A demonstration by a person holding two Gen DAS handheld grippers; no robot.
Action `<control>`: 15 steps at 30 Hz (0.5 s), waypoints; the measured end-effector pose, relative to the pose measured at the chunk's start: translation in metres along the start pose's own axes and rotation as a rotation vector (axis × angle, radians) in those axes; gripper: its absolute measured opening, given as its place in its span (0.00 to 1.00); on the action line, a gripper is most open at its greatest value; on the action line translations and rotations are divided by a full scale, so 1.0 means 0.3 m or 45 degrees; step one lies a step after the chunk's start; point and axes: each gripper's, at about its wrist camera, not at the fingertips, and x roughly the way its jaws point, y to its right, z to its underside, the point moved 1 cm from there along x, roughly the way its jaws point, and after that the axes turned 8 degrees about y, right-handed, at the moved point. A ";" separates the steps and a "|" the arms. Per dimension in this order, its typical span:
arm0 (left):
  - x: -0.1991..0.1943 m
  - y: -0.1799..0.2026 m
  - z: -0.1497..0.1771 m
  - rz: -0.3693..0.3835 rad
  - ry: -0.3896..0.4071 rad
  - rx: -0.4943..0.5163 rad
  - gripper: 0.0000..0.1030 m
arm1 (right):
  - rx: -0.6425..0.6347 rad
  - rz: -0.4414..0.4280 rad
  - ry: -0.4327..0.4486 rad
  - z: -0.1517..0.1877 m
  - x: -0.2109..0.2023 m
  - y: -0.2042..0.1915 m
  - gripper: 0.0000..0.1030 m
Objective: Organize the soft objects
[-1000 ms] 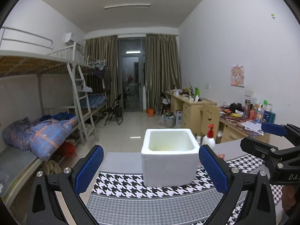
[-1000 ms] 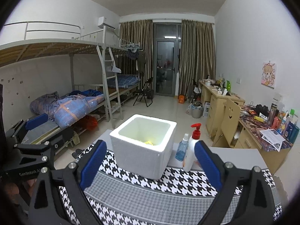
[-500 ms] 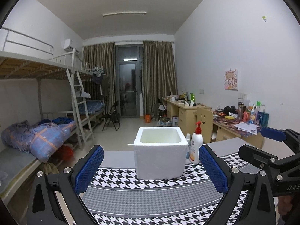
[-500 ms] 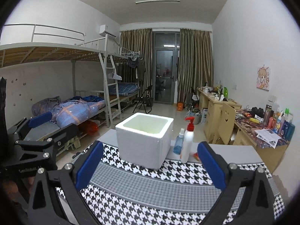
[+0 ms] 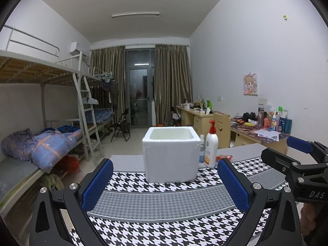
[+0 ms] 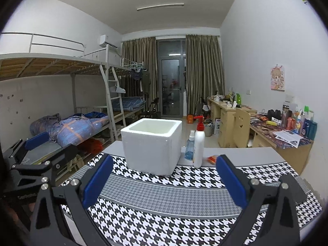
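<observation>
both claws are hovering low over the tabletop, pointing across the houndstooth cloth. the left claw is standing wide apart with nothing between its blue pads; the right claw is likewise spread and carrying nothing. the white foam box is sitting dead ahead of the left claw and ahead, slightly left, of the right one, open top facing up (its inside is not showing from this low angle, so contents cannot be told). just right of the box a pump bottle and a small blue spray bottle are standing, with a red-orange packet lying beside them, right at the right claw's outer pad.

no soft object is showing on the cloth near either claw. judgement: this is sitting between picks, or at the close. next move is calling for locating a remaining soft item outside these views, closing on it gently, then dropping it into the box ahead.
</observation>
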 end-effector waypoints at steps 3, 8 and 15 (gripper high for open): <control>-0.002 0.004 0.029 0.011 0.001 0.010 0.99 | -0.006 0.008 0.013 0.022 -0.012 -0.006 0.99; -0.009 0.007 0.059 0.025 -0.009 -0.004 0.99 | -0.038 0.035 0.033 0.061 -0.035 -0.016 0.99; -0.008 -0.011 0.103 0.007 -0.038 -0.027 0.99 | -0.034 0.062 0.035 0.104 -0.052 0.003 0.99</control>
